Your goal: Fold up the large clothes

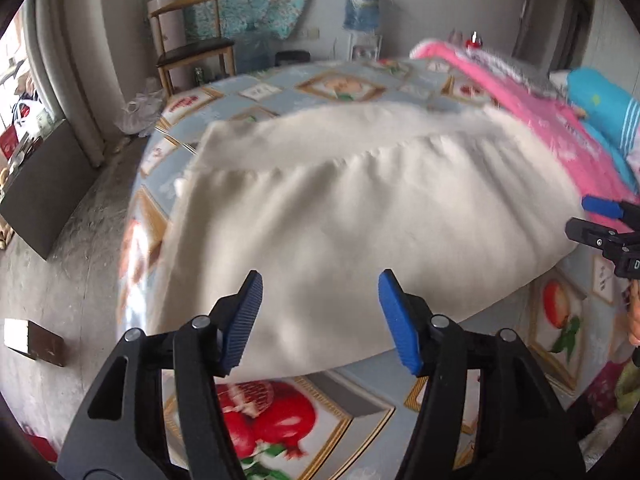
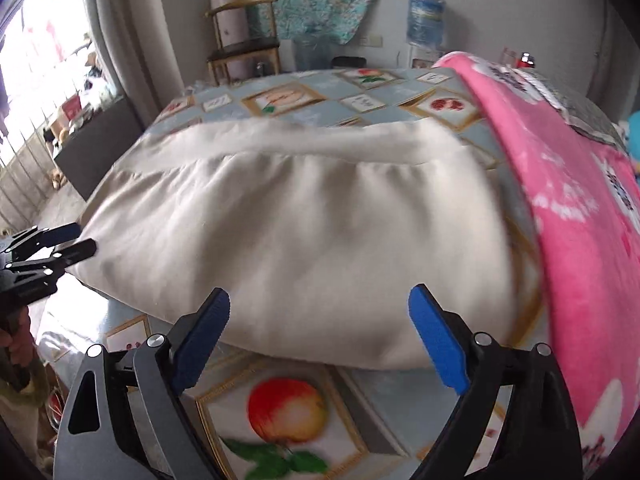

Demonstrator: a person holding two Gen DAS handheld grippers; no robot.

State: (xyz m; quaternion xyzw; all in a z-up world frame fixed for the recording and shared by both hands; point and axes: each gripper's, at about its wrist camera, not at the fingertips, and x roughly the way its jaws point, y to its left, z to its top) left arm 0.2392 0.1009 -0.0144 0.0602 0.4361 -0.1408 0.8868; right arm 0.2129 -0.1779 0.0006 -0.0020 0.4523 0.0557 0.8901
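A cream-white garment (image 1: pixel 360 208) lies folded on the bed, with a gathered seam across its far part. My left gripper (image 1: pixel 320 280) hovers over the garment's near edge, its blue pads apart and nothing between them. In the right wrist view the same garment (image 2: pixel 300 220) fills the middle. My right gripper (image 2: pixel 319 294) stands wide open above its near edge, empty. Each gripper shows in the other's view: the right gripper (image 1: pixel 592 216) at the garment's right corner, the left gripper (image 2: pixel 80 238) at its left corner.
The bed sheet (image 1: pixel 280 408) is light blue with framed fruit prints. A pink blanket (image 2: pixel 580 200) is heaped along the bed's right side, with a blue pillow (image 1: pixel 604 104) behind it. Left of the bed are a wooden chair (image 1: pixel 192 40), a dark cabinet (image 1: pixel 48 192) and bare floor.
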